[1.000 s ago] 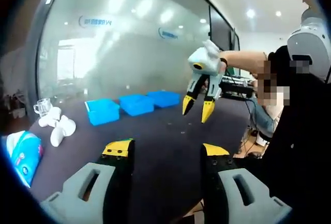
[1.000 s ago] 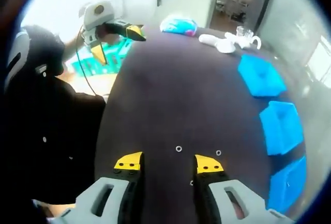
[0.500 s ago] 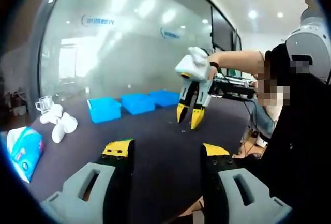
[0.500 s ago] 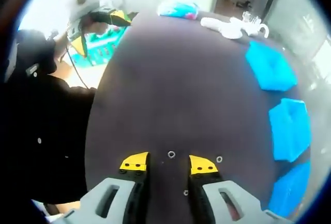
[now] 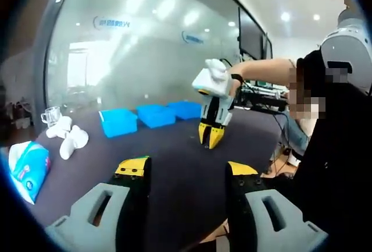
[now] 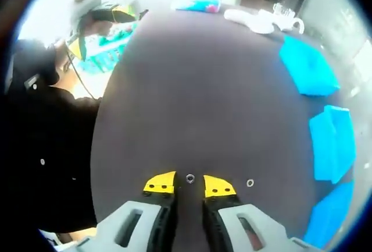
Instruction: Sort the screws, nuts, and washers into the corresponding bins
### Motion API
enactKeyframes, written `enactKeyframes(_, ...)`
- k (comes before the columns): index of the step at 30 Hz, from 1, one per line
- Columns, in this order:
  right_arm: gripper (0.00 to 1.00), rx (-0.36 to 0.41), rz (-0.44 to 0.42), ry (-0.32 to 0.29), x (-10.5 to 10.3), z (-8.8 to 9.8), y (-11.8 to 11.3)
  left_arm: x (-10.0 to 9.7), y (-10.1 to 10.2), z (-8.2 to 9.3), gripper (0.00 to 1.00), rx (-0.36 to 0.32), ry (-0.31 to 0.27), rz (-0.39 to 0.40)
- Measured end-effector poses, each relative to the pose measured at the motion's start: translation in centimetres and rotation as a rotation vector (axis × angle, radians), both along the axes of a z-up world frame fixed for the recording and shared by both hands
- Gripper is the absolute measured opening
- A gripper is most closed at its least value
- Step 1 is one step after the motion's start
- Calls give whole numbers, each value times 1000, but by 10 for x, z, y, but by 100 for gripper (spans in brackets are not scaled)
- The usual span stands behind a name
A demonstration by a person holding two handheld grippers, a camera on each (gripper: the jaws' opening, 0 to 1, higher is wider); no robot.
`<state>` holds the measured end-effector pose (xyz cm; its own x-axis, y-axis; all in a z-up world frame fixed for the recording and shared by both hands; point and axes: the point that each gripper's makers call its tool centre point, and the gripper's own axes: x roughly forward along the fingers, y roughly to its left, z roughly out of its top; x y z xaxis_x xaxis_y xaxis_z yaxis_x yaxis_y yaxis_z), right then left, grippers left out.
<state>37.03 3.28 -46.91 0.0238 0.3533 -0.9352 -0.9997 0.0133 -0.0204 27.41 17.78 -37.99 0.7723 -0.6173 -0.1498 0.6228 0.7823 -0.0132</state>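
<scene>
small washer [image 6: 190, 178] on dark worktop [image 6: 197, 89] right at right claw [image 6: 189, 185] tips, jaws nearly closed around it, grip unclear, second washer [image 6: 250, 183] just beside, three blue bins [image 6: 308, 66] along worktop edge, left claw [image 5: 187, 169] wide open, empty, raised

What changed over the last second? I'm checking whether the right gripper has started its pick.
The right gripper came down to the table and narrowed its jaws around a small washer, not yet lifted. The left gripper stayed open and raised; the blue bins are unmoved.
</scene>
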Motion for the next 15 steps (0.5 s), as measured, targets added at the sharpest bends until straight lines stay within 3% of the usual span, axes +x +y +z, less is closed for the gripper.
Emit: enactKeyframes(15, 2, -21, 19, 11, -6, -4, -2, -2, 1, -1, 49, -10, 5, 9)
